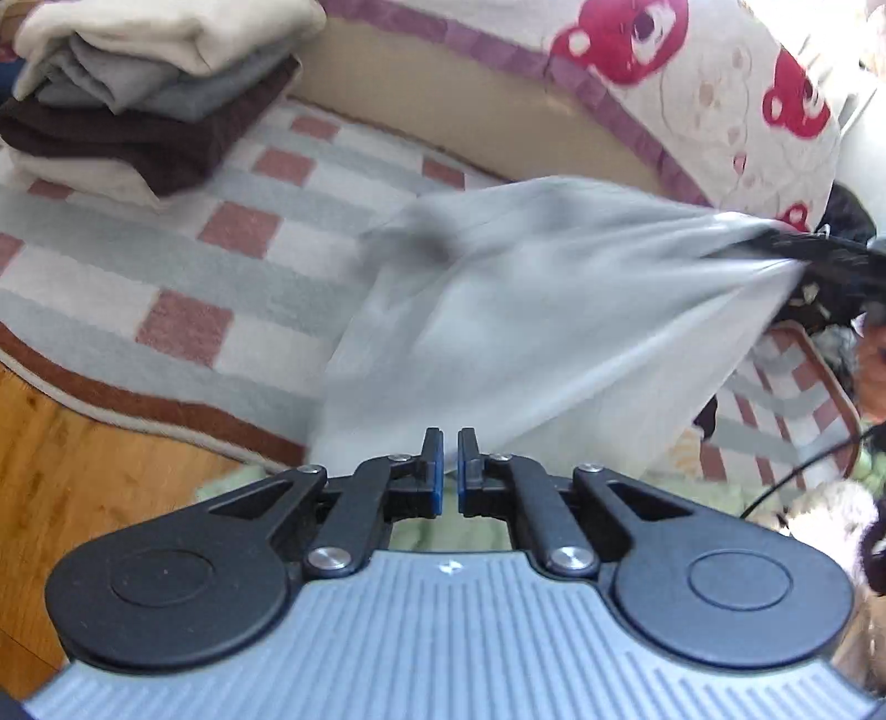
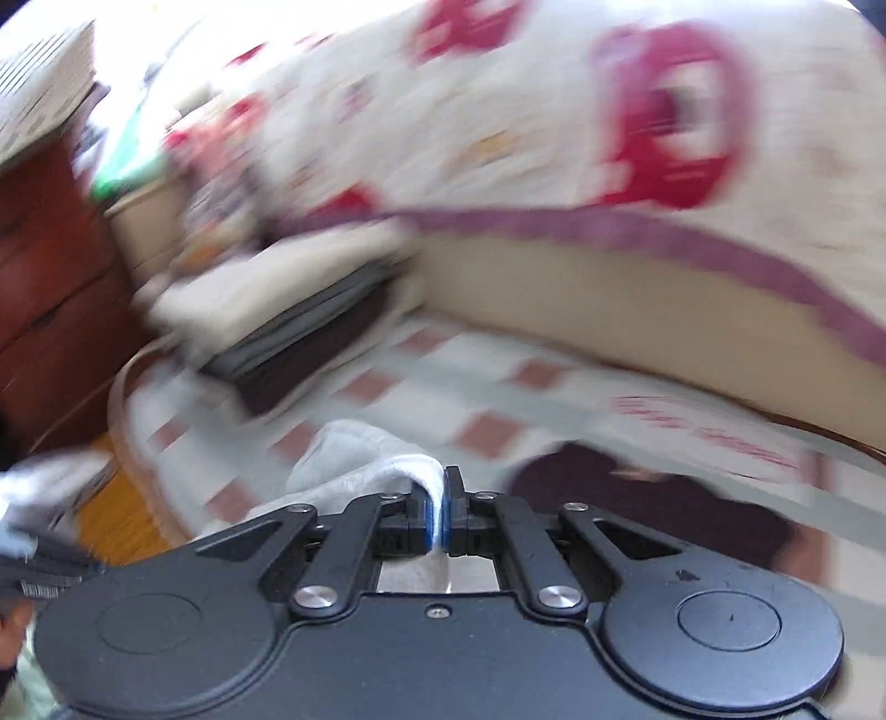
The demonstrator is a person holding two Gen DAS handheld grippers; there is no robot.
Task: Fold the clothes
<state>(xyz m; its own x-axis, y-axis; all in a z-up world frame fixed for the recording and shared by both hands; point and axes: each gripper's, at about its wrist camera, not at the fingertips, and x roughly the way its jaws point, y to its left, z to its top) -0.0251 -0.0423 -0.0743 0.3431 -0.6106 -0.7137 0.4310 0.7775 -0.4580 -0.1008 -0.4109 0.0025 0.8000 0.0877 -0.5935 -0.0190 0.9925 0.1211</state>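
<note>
My right claw (image 2: 441,512) is clamped on a corner of the grey garment (image 1: 526,310), which hangs stretched above the checked blanket's (image 1: 232,260) front edge. My left claw (image 1: 449,465) stands nearly together, holding nothing. I'd keep the cloth taut and catch the opposite corner. A folded stack (image 1: 138,94) sits at the blanket's far left corner; a dark garment (image 2: 637,498) lies close.

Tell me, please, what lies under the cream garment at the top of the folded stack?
Under the cream garment lie folded grey pieces, then a dark brown one, then another cream piece on the checked blanket. Whatever lies deeper inside the folds is covered.
</note>
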